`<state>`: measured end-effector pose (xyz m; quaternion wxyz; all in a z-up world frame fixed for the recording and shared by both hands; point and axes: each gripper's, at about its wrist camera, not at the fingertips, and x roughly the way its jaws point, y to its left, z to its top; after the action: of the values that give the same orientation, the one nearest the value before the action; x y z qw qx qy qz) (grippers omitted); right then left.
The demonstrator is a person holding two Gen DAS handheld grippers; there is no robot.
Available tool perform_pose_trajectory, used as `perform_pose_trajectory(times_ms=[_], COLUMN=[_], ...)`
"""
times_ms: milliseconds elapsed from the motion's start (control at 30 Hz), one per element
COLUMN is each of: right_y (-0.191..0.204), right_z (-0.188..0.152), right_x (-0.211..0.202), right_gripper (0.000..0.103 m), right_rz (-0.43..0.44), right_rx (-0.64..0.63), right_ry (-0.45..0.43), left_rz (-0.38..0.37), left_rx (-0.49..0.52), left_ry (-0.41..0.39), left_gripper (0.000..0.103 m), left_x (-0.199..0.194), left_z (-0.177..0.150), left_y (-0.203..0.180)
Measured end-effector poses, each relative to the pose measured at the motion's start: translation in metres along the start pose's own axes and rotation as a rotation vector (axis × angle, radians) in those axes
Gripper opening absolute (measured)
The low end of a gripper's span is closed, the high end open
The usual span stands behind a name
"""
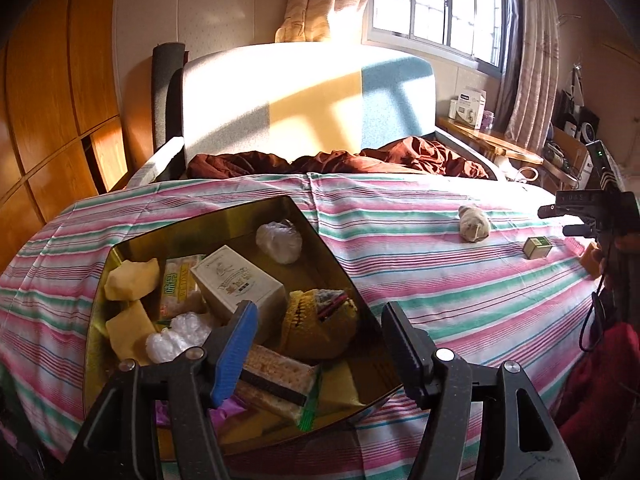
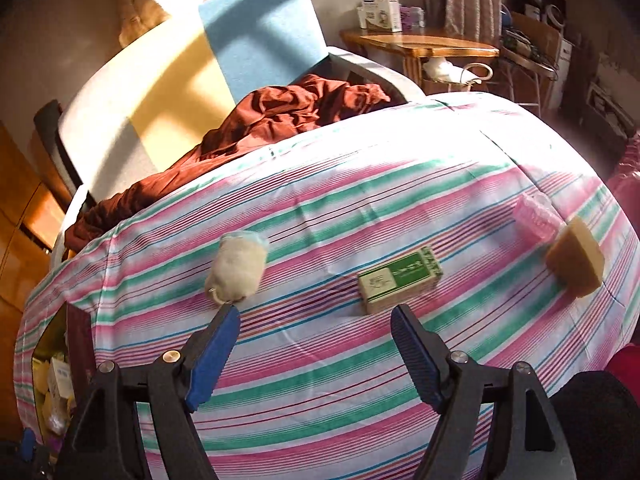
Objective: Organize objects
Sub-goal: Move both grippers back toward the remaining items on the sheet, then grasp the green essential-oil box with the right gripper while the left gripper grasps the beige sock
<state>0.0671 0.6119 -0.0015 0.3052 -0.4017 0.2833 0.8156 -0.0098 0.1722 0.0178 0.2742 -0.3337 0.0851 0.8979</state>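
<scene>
While sunlight falls across the headboard (image 1: 304, 96), the left hand-held gripper (image 1: 320, 344) hangs over a gold-coloured tin (image 1: 320, 240) on the striped bedsheet (image 1: 460, 288), its jaws apart and holding nothing. Inside the tin lie a white box (image 1: 236, 280), yellow sponges (image 1: 132, 280), a knitted yellow pouch (image 1: 320, 320), crinkled clear plastic (image 1: 280, 240) and a packet of crackers (image 1: 276, 376). Further right on the sheet, well apart from the tin, sit a small beige rolled cloth (image 1: 474, 224) and a little green box (image 1: 538, 247).

From the right wrist view, the right hand-held gripper (image 2: 316, 344) is likewise spread wide and empty, poised above the sheet (image 2: 320, 380). The beige rolled cloth (image 2: 238, 266) lies just beyond its left fingertip and the green box (image 2: 400, 280) just beyond its right one. Near the bed's right edge rest a pink ridged object (image 2: 536, 212) and, just beside it, a tan sponge (image 2: 576, 260). A rumpled maroon blanket (image 2: 280, 120) is bunched at the head of the bed.
</scene>
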Motion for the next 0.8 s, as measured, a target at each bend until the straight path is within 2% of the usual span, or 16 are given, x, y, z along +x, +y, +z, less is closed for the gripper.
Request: perform_pose_trajectory(times_ms=[133,300,400,500,600,800], right_y=[-0.038,-0.038,-0.026,-0.015,-0.008,-0.01], right_z=[0.02,0.026,0.024,0.022,0.021,0.021], right_x=[0.012,0.041,0.057,0.067,0.071,0.087], right_gripper=[0.081,0.081,0.082,0.084,0.085,0.085], right_rz=[-0.064,-0.063,-0.059,-0.128,-0.145,-0.126], right_rx=[0.091,0.071,0.007,-0.105,-0.188,-0.209], right_ry=[0.015,0.078,0.103,0.115,0.123,0.191], left_rz=[-0.039,-0.09,-0.119,-0.138,-0.158,-0.178], left_rx=[0.027,0.044,0.055,0.073,0.083,0.105], left_ry=[0.011,0.037,0.049,0.057,0.073,0.1], left_gripper=[0.065,0.065,0.065,0.065,0.065,0.065], left_x=[0.009,0.024,0.032,0.038,0.044,0.055], left_z=[0.009,0.019,0.024,0.026,0.026,0.026], left_y=[-0.019,-0.042,-0.056,-0.068,-0.077,-0.09])
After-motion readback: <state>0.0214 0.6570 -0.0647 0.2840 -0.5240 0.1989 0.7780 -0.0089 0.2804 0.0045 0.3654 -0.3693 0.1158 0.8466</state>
